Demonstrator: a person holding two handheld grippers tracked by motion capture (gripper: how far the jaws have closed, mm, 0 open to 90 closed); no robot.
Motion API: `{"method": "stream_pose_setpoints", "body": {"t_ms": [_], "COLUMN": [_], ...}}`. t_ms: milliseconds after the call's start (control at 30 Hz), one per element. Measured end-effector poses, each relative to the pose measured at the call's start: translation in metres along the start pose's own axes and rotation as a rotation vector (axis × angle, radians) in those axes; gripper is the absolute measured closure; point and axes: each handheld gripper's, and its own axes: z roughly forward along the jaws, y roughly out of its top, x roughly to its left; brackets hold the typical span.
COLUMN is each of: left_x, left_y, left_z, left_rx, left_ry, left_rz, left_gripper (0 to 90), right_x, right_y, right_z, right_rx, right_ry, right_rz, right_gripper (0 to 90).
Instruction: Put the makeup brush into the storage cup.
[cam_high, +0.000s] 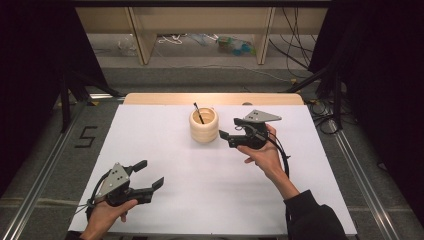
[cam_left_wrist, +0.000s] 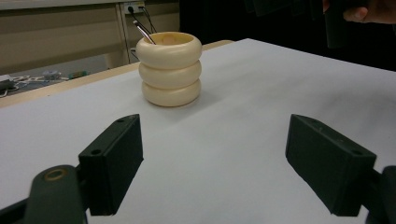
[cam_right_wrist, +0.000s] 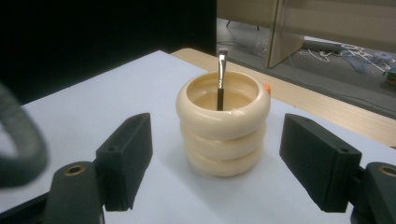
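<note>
A cream holder (cam_high: 204, 126) of three stacked rings stands upright at the back middle of the white table (cam_high: 200, 185). A thin dark brush (cam_high: 198, 113) leans inside it. My right gripper (cam_high: 229, 132) hovers just right of the holder, open, its jaws pointing at it. In the right gripper view the holder (cam_right_wrist: 223, 126) and brush (cam_right_wrist: 221, 79) sit just ahead of my right gripper (cam_right_wrist: 217, 168), untouched. My left gripper (cam_high: 151, 174) rests open near the front left corner. In the left gripper view the holder (cam_left_wrist: 171, 70) stands well beyond my empty left gripper (cam_left_wrist: 215, 163).
A wooden table edge (cam_high: 212, 98) runs along the back. Beyond it, furniture legs (cam_high: 142, 40) and loose cables (cam_high: 172, 39) lie on the floor. A "5" mark (cam_high: 86, 136) sits on the floor to the left. Metal rails (cam_high: 362, 185) flank the table.
</note>
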Motion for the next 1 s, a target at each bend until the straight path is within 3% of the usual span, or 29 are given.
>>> {"method": "stream_pose_setpoints", "body": {"t_ms": [667, 900, 967, 1000], "left_x": [0.000, 0.001, 0.000, 0.001], "left_y": [0.000, 0.000, -0.001, 0.000], "left_z": [0.000, 0.001, 0.001, 0.000], "left_rx": [0.002, 0.001, -0.001, 0.005], "left_ry": [0.000, -0.003, -0.004, 0.001], "left_rz": [0.001, 0.006, -0.005, 0.008], "left_gripper": [18.9, 18.9, 18.9, 18.9], "right_x": [0.010, 0.012, 0.013, 0.014], "right_y": [-0.007, -0.014, -0.015, -0.015], "right_z": [-0.015, -0.021, -0.022, -0.024], "right_rx": [-0.013, 0.022, -0.003, 0.008], "right_ry": [0.018, 0.024, 0.024, 0.028], "right_rz": [-0.010, -0.005, -0.006, -0.004], "right_gripper": [25.8, 25.5, 25.5, 25.5]}}
